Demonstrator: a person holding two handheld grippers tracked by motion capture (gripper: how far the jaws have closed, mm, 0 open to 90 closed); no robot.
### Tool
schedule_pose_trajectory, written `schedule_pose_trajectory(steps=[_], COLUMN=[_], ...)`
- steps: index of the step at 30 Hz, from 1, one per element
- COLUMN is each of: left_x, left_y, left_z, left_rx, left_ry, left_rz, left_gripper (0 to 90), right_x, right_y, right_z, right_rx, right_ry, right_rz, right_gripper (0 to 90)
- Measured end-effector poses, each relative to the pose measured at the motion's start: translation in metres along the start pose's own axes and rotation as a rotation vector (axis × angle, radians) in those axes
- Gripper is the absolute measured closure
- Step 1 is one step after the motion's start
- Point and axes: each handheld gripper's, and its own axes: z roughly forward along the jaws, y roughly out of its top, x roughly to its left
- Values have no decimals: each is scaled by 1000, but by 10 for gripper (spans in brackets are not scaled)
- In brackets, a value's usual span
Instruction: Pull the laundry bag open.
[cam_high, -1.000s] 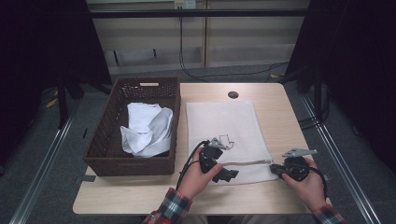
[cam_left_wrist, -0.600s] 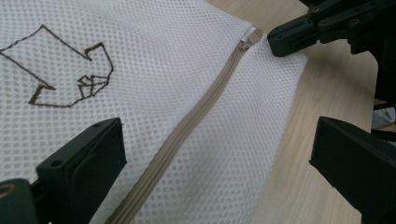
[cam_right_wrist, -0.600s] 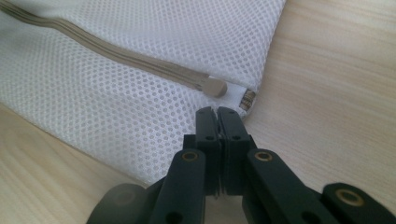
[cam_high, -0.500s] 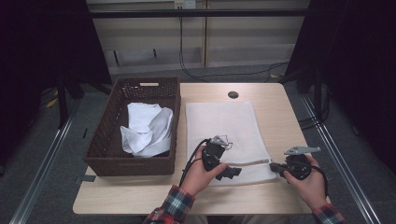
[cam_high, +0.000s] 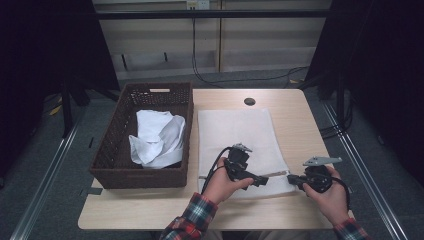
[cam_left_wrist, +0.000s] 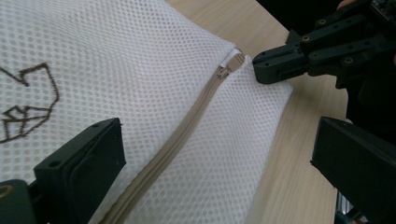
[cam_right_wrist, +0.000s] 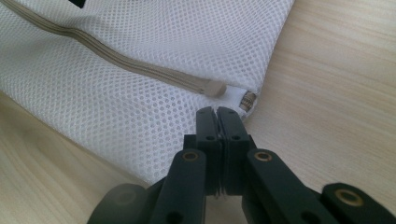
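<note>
White mesh laundry bag (cam_high: 240, 140) — flat, beige zipper (cam_left_wrist: 187, 130) closed, brown logo

Overhead, claw cameras share bag (cam_high: 240, 135).

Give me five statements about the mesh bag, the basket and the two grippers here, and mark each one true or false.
1. The white mesh laundry bag lies flat on the table, beside the basket. True.
2. The right gripper has its jaws wide open. False: they are shut, at the bag's corner near the zipper pull.
3. The left gripper has its jaws open over the zipper. True.
4. The wicker basket holds nothing. False: crumpled white cloth lies in it.
5. The bag's zipper is open. False: it looks closed along the stretch in view.
</note>
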Motion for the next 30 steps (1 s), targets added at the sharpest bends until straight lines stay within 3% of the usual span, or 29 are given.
schedule_pose_trajectory(steps=[2,5,9,12,13,14,16,20,23,30], left_x=[1,1,2,2,3,2,4,7,8,10], left_y=[1,2,2,3,3,3,3,1,-1,-4], left_z=[4,8,9,8,7,7,7,7,7,8], left_rx=[-1,0,-5,-3,-1,1,-1,2,0,12], left_ry=[-19,-8,-8,-6,-16,-1,-11,6,-4,17], left_rz=[-9,-38,-49,-48,-42,-41,-40,-50,-46,-43], left_gripper=[34,35,35,36,36,36,36,37,37,37], right_x=[0,1,-1,-2,-3,-4,-6,-12,-9,-6], right_y=[-1,-4,-4,-4,-3,-1,1,8,9,12], right_z=[2,3,2,1,1,0,-1,4,9,15], right_rx=[8,8,6,-3,-8,-11,-31,-30,-19,-24], right_ry=[8,0,-17,-3,-8,-15,-33,-65,-52,-47], right_rz=[-6,-3,-11,5,-1,6,13,20,20,11], right_gripper=[883,861,826,788,807,872,900,900,900,900])
